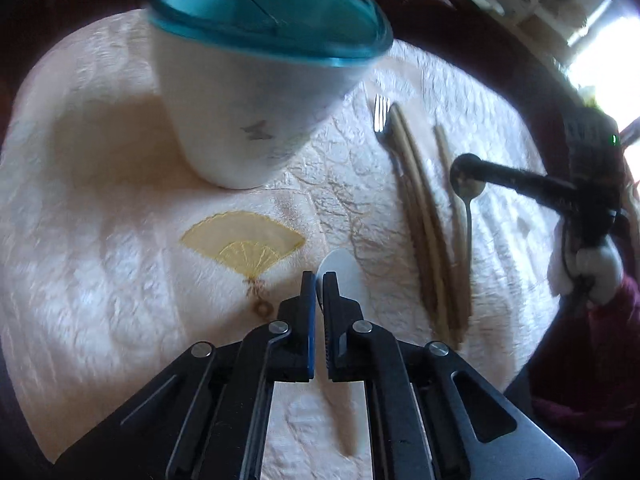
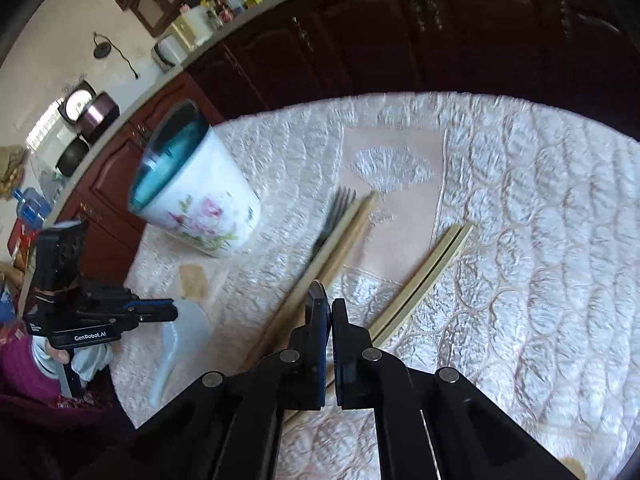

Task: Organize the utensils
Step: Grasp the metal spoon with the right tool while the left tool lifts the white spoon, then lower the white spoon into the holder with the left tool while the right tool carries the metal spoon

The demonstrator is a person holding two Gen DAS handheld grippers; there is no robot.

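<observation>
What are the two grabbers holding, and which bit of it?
The left gripper pinches the white plastic spoon at its bowl end. The right gripper pinches the metal spoon at its bowl.

Fork (image 1: 382, 118), chopsticks (image 1: 420, 216) — flat, side-by-side

"GenRobot.AI" is printed in white on the left gripper (image 2: 170, 312) body.

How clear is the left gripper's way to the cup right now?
Probably yes. The left gripper, shut on the white spoon, faces the cup across open tablecloth. The fork, chopsticks and right gripper all sit off to its right.
</observation>
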